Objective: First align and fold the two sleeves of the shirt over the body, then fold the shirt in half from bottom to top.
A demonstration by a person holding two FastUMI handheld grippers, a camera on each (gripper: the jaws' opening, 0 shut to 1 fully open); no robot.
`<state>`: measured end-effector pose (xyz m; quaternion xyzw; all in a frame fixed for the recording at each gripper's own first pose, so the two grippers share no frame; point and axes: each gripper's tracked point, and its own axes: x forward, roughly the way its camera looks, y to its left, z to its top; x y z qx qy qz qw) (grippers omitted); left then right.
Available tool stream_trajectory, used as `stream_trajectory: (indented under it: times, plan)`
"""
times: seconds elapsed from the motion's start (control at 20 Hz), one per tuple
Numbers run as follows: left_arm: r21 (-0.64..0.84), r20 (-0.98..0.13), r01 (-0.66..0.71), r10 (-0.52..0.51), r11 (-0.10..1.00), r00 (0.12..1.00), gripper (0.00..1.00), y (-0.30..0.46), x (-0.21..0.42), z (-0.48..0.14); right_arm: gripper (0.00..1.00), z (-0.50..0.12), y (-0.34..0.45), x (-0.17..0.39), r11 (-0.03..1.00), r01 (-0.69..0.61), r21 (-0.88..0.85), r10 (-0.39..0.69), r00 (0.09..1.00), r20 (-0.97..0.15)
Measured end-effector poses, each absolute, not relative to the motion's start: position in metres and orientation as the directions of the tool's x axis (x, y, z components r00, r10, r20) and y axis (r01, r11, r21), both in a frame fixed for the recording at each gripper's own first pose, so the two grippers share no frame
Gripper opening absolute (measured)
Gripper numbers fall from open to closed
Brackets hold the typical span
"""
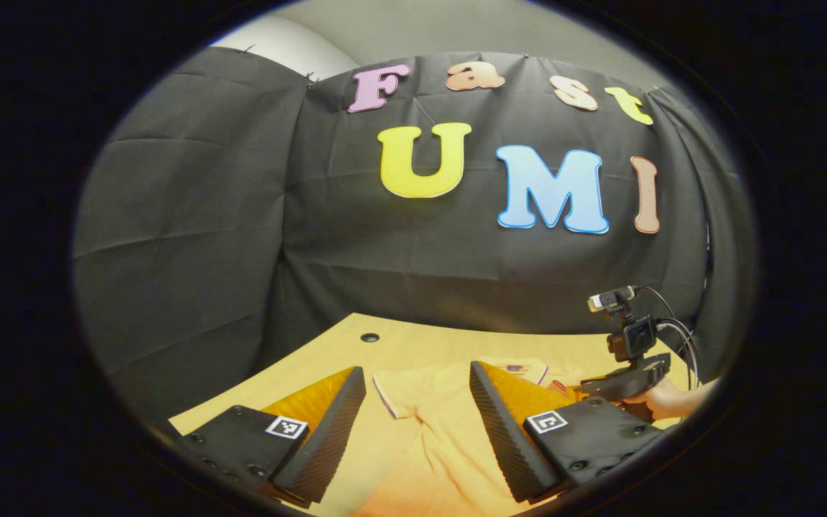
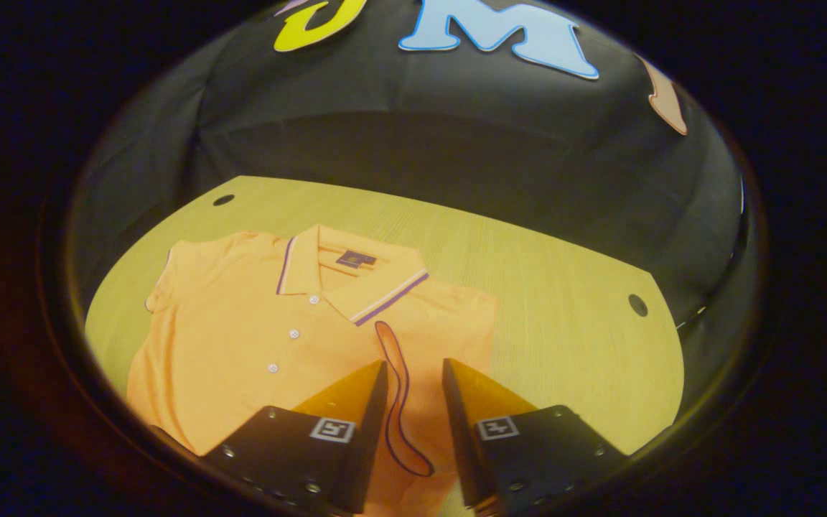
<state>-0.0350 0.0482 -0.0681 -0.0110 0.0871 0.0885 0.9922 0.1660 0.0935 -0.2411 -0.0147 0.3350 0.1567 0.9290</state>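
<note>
Left gripper (image 1: 417, 424), lower centre of the left gripper view: jaws spread wide, nothing between them, hanging over the orange polo shirt (image 1: 428, 431). The shirt's sleeve with its striped cuff (image 1: 385, 395) lies just beyond the left finger. The other gripper unit (image 1: 625, 373), carrying a camera and cables, sits at the lower right of this view, held by a hand (image 1: 668, 398).

Right gripper (image 2: 413, 402), lower centre of the right gripper view: jaws at a narrow gap. The purple-edged cuff of the folded sleeve (image 2: 399, 402) runs through that gap. Contact between the fingers and the cloth cannot be confirmed, so the hold is undetermined.

Shirt position: flat on the wooden table (image 2: 564, 301), at centre left of the right gripper view, collar (image 2: 345, 276) toward the booth wall, button placket facing up. 1 sleeve lies folded over the body; the other sleeve (image 2: 159, 287), at the left of that frame, lies outward.

Handling judgement: thin knit, light, limp, prone to wrinkling and dragging. Recommended pinch point: the cuff hem, where the doubled fabric gives the firmest purchase.

Hidden or unclear: the shirt's lower hem is cut off at the bottom of both views, behind the fingers. The collar label is too small to make out.
</note>
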Motion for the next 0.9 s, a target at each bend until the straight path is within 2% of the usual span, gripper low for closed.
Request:
stream_trajectory:
  times: [0.05, 0.1, 0.15, 0.35, 0.4, 0.5, 0.55, 0.6, 0.8, 0.85, 0.9]
  plan:
    - [-0.009, -0.177, -0.171, 0.167, 0.985, 0.97, 0.98, 0.047, -0.033, -0.069, 0.63, -0.238, 0.092, 0.164, 0.952, -0.296, 0.082, 0.281, 0.732, -0.621]
    - [-0.012, -0.18, -0.165, 0.16, 0.986, 0.971, 0.98, 0.046, -0.03, -0.071, 0.63, -0.231, 0.092, 0.162, 0.951, -0.294, 0.093, 0.288, 0.737, -0.611]
    - [-0.015, -0.185, -0.158, 0.153, 0.987, 0.971, 0.98, 0.045, -0.027, -0.073, 0.73, -0.223, 0.091, 0.157, 0.952, -0.287, 0.102, 0.289, 0.745, -0.601]
    - [-0.02, -0.193, -0.132, 0.126, 0.991, 0.973, 0.95, 0.047, -0.012, -0.081, 0.93, -0.193, 0.082, 0.142, 0.96, -0.257, 0.11, 0.274, 0.786, -0.555]
    - [-0.022, -0.197, -0.126, 0.12, 0.992, 0.973, 0.98, 0.049, -0.007, -0.085, 0.93, -0.183, 0.081, 0.137, 0.962, -0.248, 0.116, 0.271, 0.796, -0.542]
    - [-0.027, -0.207, -0.115, 0.107, 0.993, 0.973, 0.95, 0.052, 0.001, -0.092, 0.93, -0.165, 0.079, 0.125, 0.964, -0.228, 0.138, 0.267, 0.814, -0.517]
    - [-0.03, -0.214, -0.11, 0.101, 0.993, 0.972, 0.99, 0.054, 0.006, -0.097, 0.92, -0.157, 0.079, 0.119, 0.965, -0.218, 0.148, 0.263, 0.821, -0.507]
    - [-0.033, -0.221, -0.106, 0.096, 0.994, 0.97, 0.95, 0.057, 0.011, -0.103, 0.93, -0.149, 0.077, 0.112, 0.966, -0.208, 0.154, 0.257, 0.827, -0.499]
    - [-0.037, -0.25, -0.086, 0.074, 0.996, 0.965, 0.95, 0.073, 0.039, -0.127, 0.93, -0.115, 0.074, 0.085, 0.974, -0.167, 0.151, 0.218, 0.862, -0.458]
    - [-0.035, -0.257, -0.081, 0.069, 0.996, 0.964, 0.99, 0.079, 0.048, -0.134, 0.93, -0.108, 0.074, 0.079, 0.976, -0.153, 0.156, 0.208, 0.87, -0.448]
    - [-0.036, -0.267, -0.075, 0.062, 0.997, 0.962, 0.95, 0.085, 0.06, -0.144, 0.93, -0.099, 0.075, 0.071, 0.977, -0.138, 0.163, 0.197, 0.876, -0.441]
